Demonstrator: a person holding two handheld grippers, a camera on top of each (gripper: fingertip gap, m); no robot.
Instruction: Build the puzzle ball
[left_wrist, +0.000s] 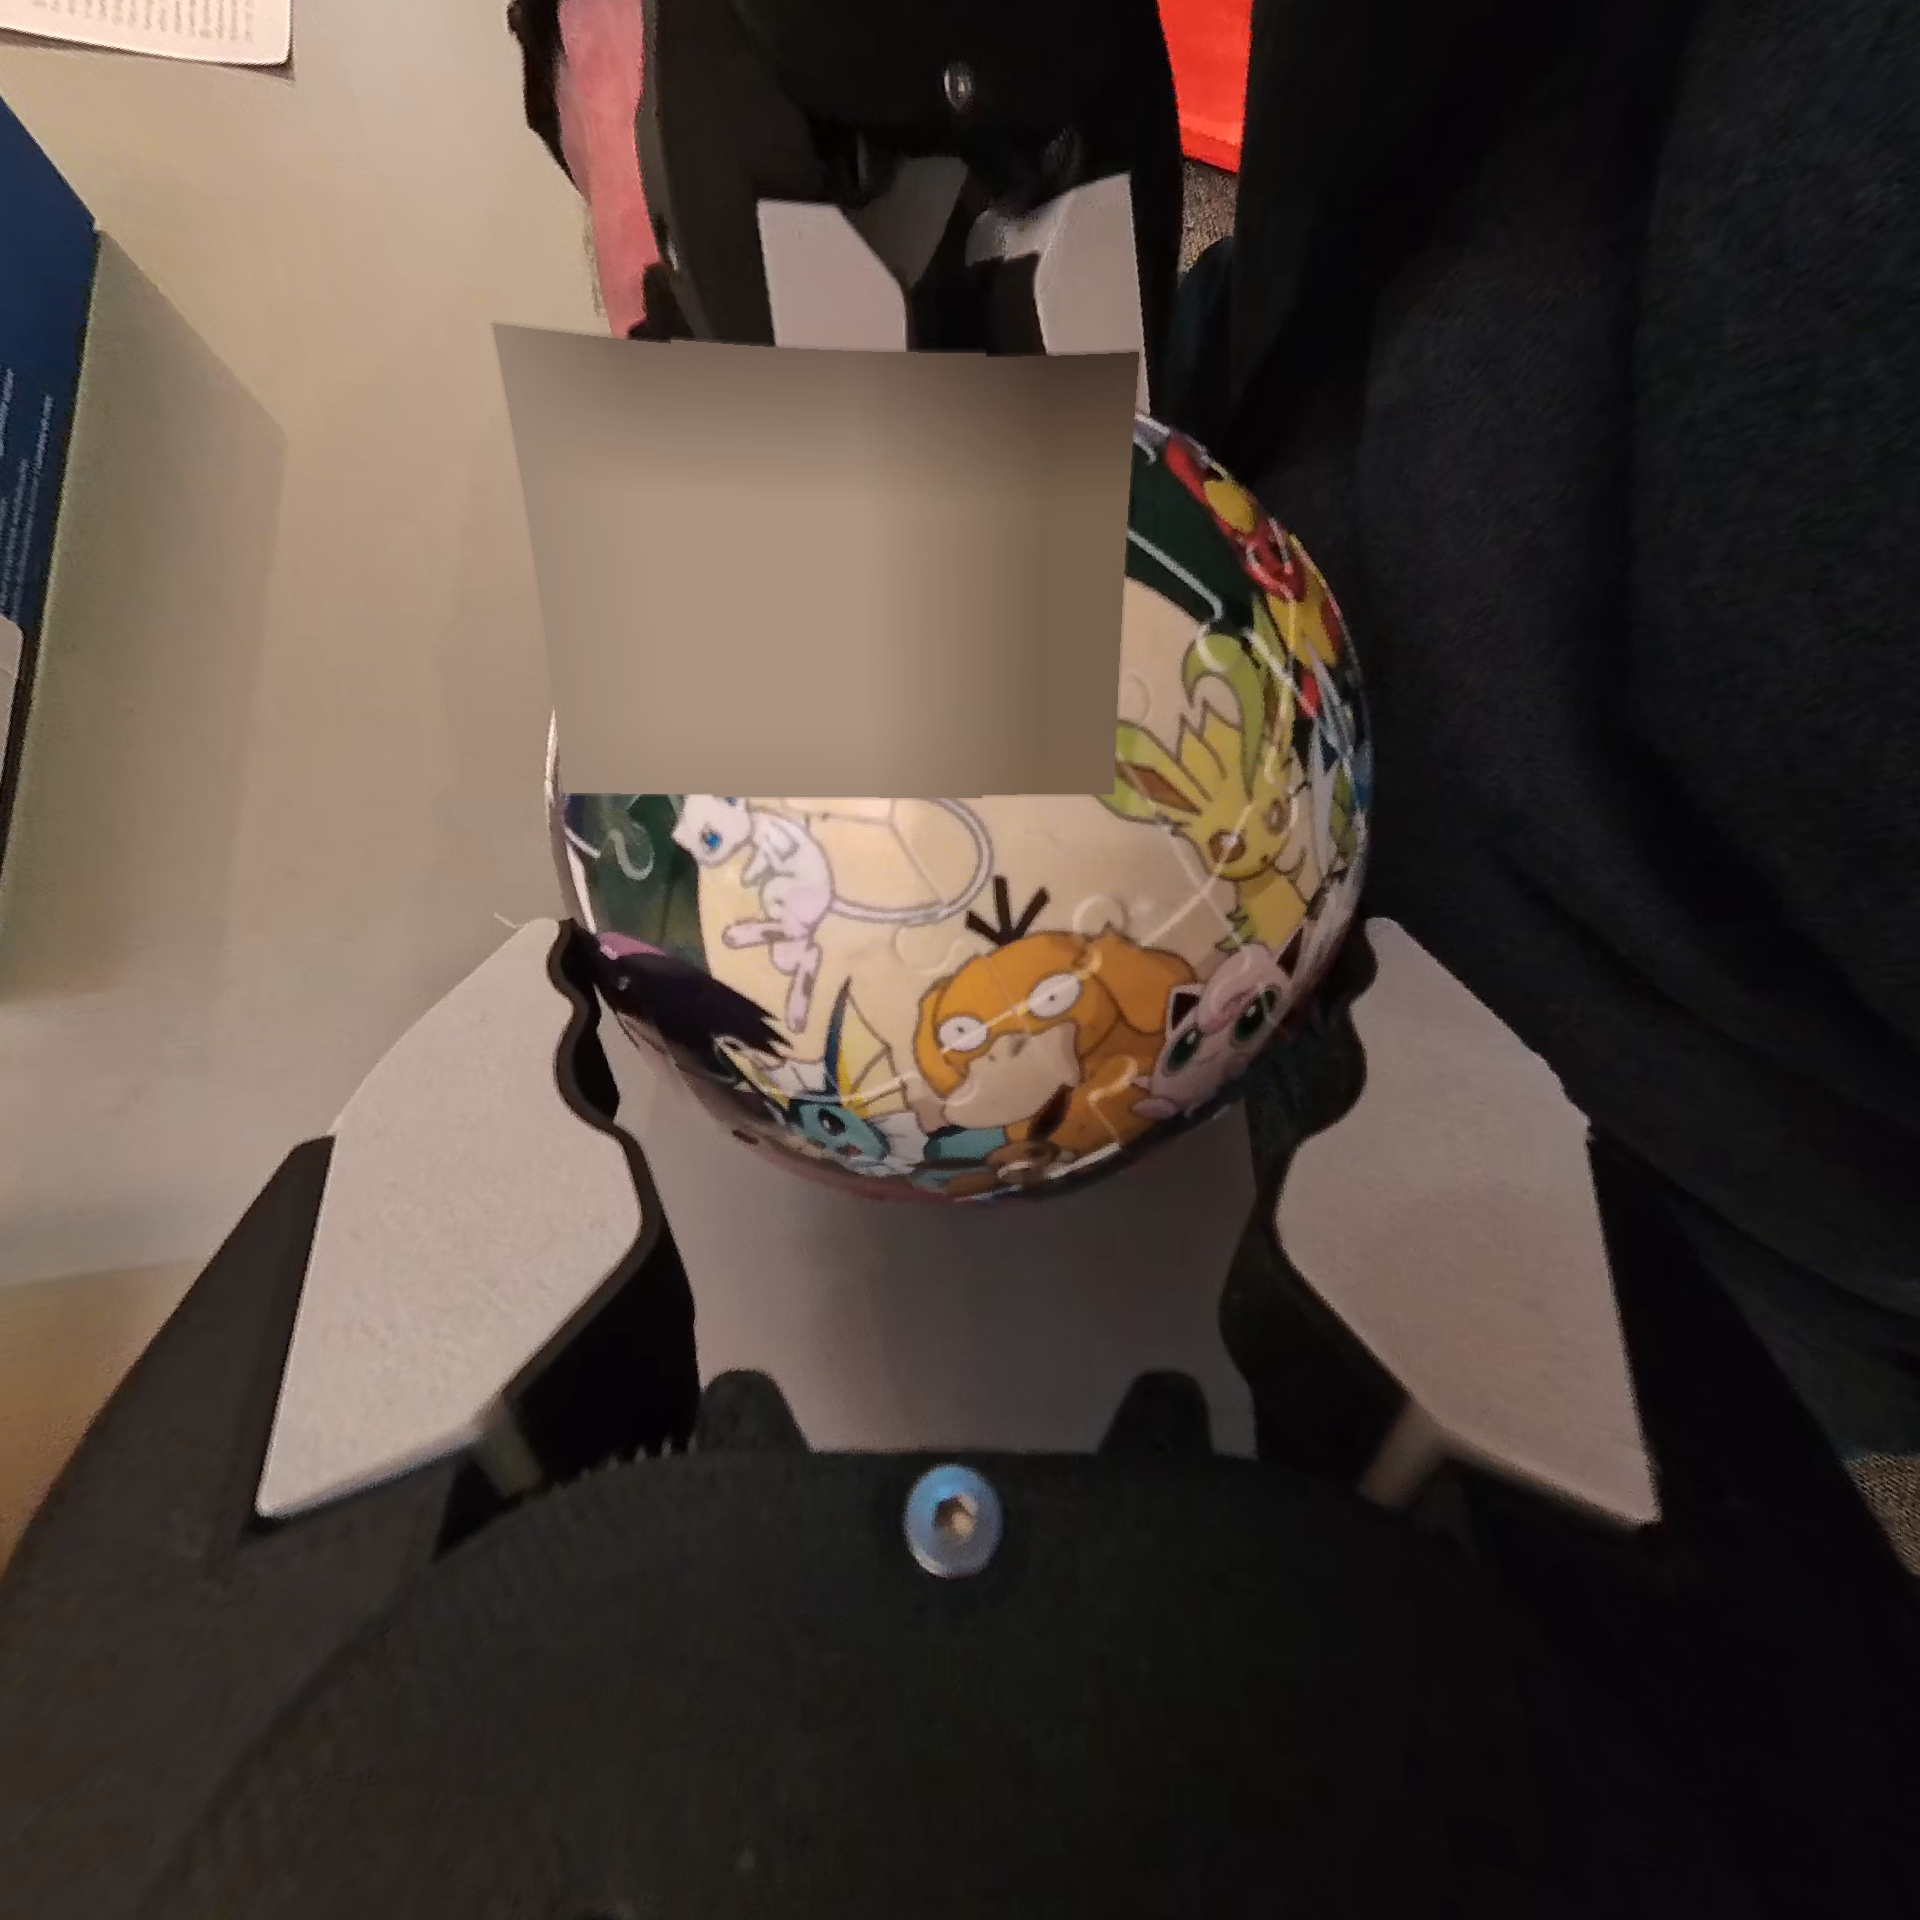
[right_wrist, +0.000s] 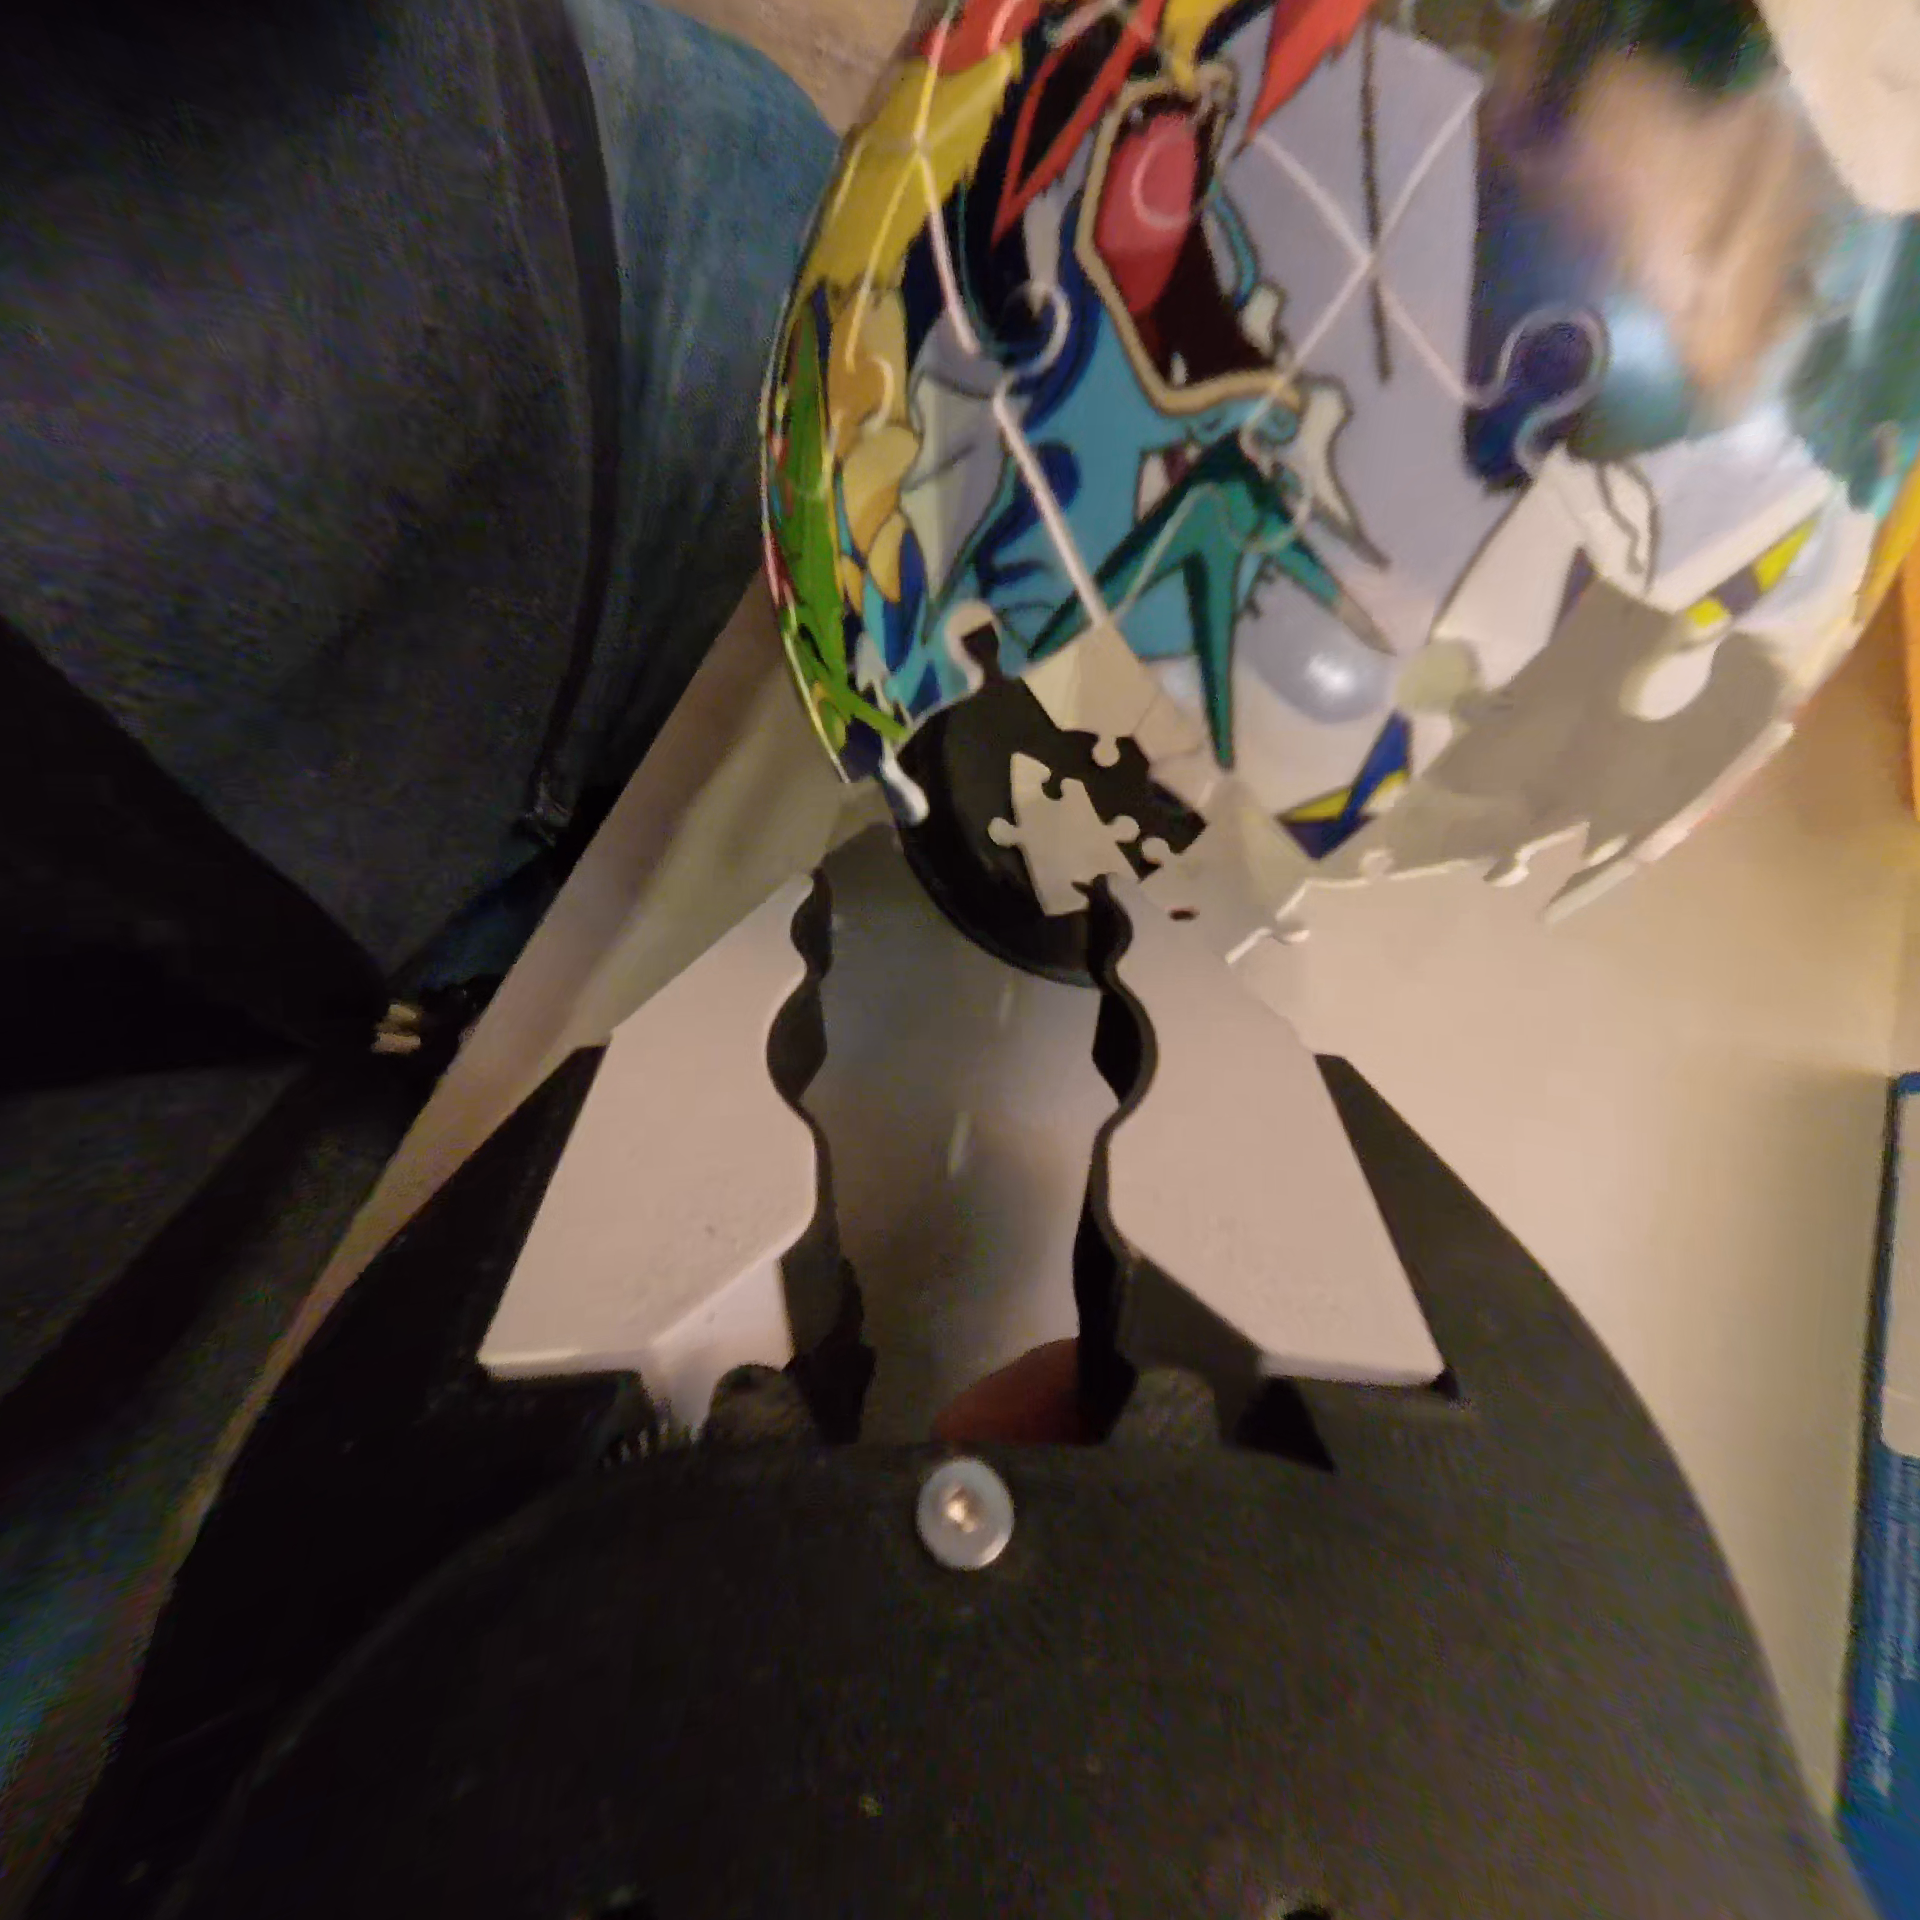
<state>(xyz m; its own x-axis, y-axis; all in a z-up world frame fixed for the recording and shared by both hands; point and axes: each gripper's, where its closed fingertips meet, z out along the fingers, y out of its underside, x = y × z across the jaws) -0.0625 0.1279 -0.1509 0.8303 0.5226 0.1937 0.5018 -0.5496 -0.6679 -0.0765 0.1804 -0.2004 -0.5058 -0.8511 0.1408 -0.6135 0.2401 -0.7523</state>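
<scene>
Left wrist view: puzzle ball (left_wrist: 1049, 997), glossy sphere w/ cartoon creatures, sits between the left gripper (left_wrist: 961, 977) fingertips; both tips touch its sides, fingers spread wide & clamped on it. Right gripper (left_wrist: 935, 260) shows beyond the ball.

Right wrist view: ball (right_wrist: 1195, 416) blurred, lower edge jagged w/ pieces missing, just past the right gripper (right_wrist: 961, 894); fingers partly apart, no grip seen. No readable writing.

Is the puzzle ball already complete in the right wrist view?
No, the puzzle ball has a jagged open gap along its lower edge.
</scene>
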